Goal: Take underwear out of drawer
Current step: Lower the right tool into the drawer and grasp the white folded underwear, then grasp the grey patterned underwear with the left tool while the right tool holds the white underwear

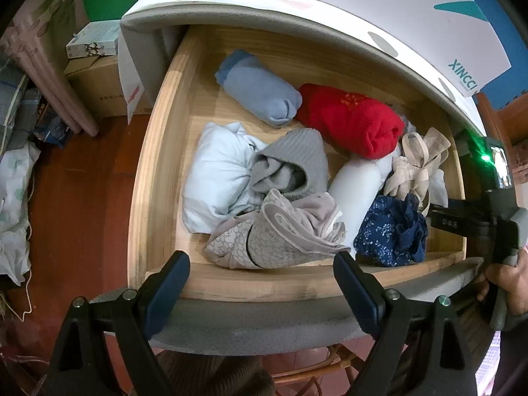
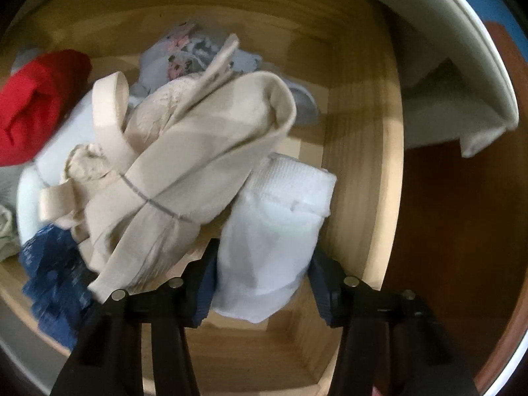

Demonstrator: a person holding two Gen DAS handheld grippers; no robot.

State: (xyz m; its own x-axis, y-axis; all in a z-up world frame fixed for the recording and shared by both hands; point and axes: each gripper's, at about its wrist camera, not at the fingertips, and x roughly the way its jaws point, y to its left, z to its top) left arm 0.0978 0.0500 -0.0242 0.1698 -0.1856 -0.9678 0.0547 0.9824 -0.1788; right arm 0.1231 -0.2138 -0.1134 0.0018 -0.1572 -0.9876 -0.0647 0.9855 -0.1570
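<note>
The wooden drawer (image 1: 158,151) is pulled out and full of folded clothes. My left gripper (image 1: 260,283) hangs open above its front edge with nothing between its fingers; a grey patterned pair of underwear (image 1: 280,234) lies just beyond it. In the right wrist view my right gripper (image 2: 262,280) points down into the drawer's right end. Its pads press on both sides of a white folded garment (image 2: 274,231). A beige strappy garment (image 2: 184,165) leans against that white piece on the left. Navy lace underwear (image 2: 56,280) lies at the lower left.
Also in the drawer are a blue roll (image 1: 257,89), a red roll (image 1: 353,118), a pale blue bundle (image 1: 217,171) and a grey knit piece (image 1: 293,165). The white cabinet top (image 1: 363,16) overhangs the back. Boxes (image 1: 95,76) stand on the floor at left.
</note>
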